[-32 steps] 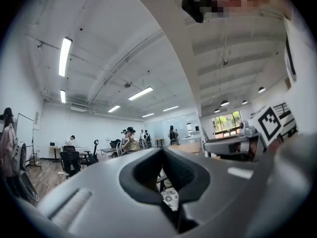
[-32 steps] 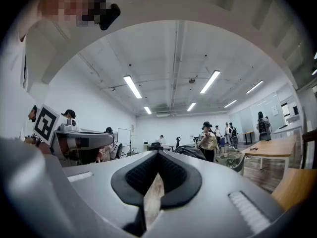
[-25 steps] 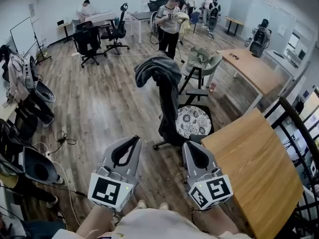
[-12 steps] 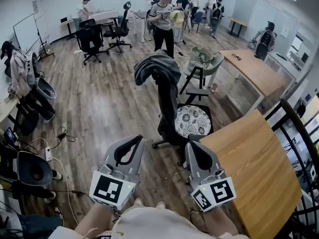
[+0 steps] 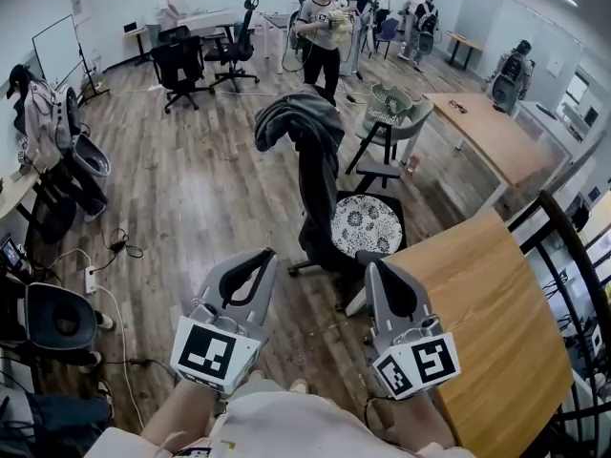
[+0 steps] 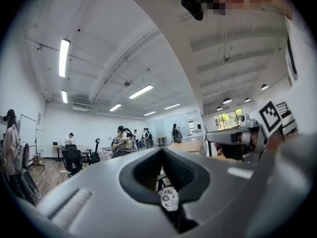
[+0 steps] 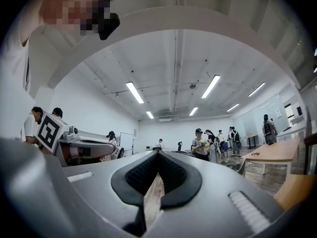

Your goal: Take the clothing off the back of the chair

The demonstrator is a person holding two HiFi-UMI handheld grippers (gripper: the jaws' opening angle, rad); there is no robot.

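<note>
I've closed in on the chair [image 5: 368, 227]; clothing [image 5: 301, 127] untouched. Left hand-held gripper [image 5: 263, 256] and right hand-held gripper [image 5: 375, 263]: jaws together, empty.

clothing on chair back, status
Left tongs and right tongs shut, empty. Grey clothing draped over chair back, untouched. Wooden table close beside right tongs.

Left gripper [image 5: 266, 254] and right gripper [image 5: 373, 260] are grey with black-lined jaws.

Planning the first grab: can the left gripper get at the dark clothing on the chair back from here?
Probably not yet. The left gripper is shut and empty, well short of the clothing draped over the chair. Only floor lies between, so the way looks free.
</note>
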